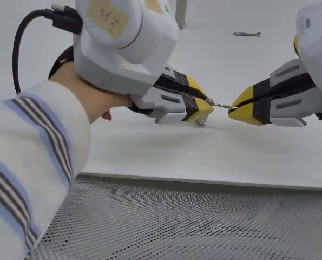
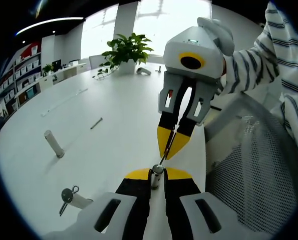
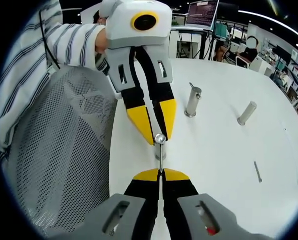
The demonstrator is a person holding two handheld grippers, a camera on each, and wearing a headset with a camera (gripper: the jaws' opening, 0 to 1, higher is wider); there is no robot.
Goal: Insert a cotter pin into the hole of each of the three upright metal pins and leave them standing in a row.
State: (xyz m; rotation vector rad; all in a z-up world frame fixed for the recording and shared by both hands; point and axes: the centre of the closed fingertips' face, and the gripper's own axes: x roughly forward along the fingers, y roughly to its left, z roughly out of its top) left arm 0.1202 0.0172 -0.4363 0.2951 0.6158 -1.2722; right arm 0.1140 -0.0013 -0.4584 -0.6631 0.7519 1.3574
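Left gripper (image 1: pixel 203 102) holds metal pin (image 1: pixel 201 123) beside table (image 1: pixel 166 160) edge.

Seen in the right gripper view on the surface (image 3: pixel 214 150): metal pin (image 3: pixel 160 142) centred, second pin (image 3: pixel 193 100) at one o'clock, third pin (image 3: pixel 247 113) at two, loose cotter pin (image 3: pixel 257 171) at three.

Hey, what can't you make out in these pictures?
- Whether the cotter pin is in the hole yet: too small in the head view.
- Shaft of the held metal pin: left gripper view, hidden between the jaws of the left claw.
- Another upright pin: head view, cut off by the top edge.
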